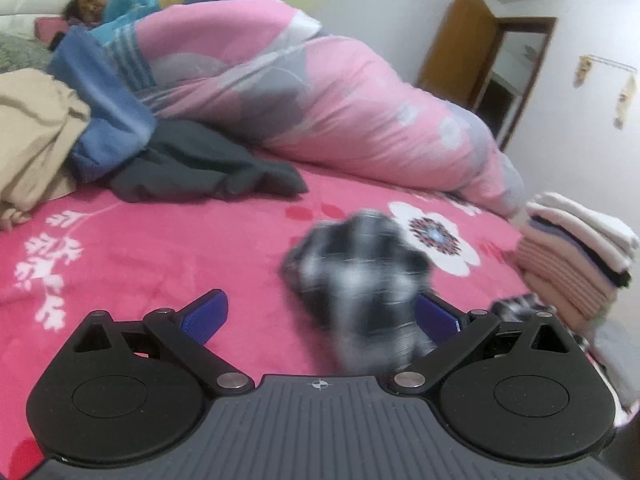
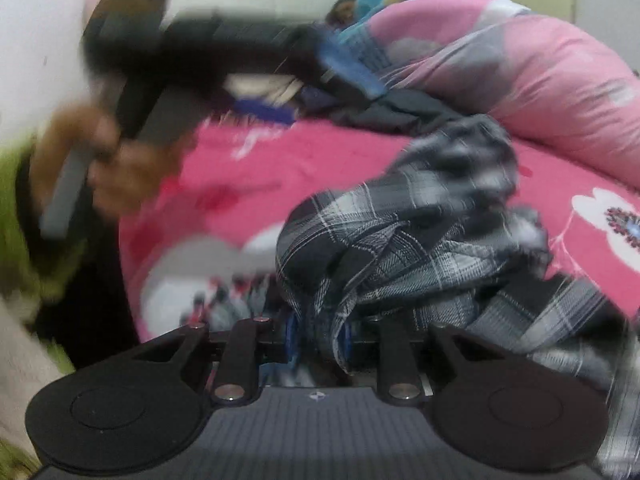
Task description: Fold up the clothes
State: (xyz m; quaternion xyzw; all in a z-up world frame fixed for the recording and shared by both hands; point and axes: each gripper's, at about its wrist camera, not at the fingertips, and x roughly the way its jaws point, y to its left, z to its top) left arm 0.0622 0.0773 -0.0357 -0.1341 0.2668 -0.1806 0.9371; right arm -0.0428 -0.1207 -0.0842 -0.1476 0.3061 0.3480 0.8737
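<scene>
1. Left hand-held gripper (image 1: 320,316): blue fingers (image 1: 204,316) spread wide, with no pad pressing on anything; a blurred bunch of the plaid shirt (image 1: 356,256) hangs just ahead of it, nearer its right finger.
2. Right hand-held gripper (image 2: 318,338): jaws drawn close together, pinching a fold of the plaid shirt, which piles up ahead of it and to its right over the pink bedsheet (image 2: 320,160).
3. Folded clothes stack (image 1: 576,248): on the bed, well to the right of the left hand-held gripper.
4. Dark grey garment (image 1: 208,168) and pink quilt (image 1: 320,92): far ahead of the left hand-held gripper; a person lies under the quilt.
5. The person's hand (image 2: 120,168): blurred, gripping the left tool's handle, up and left of the right hand-held gripper.
</scene>
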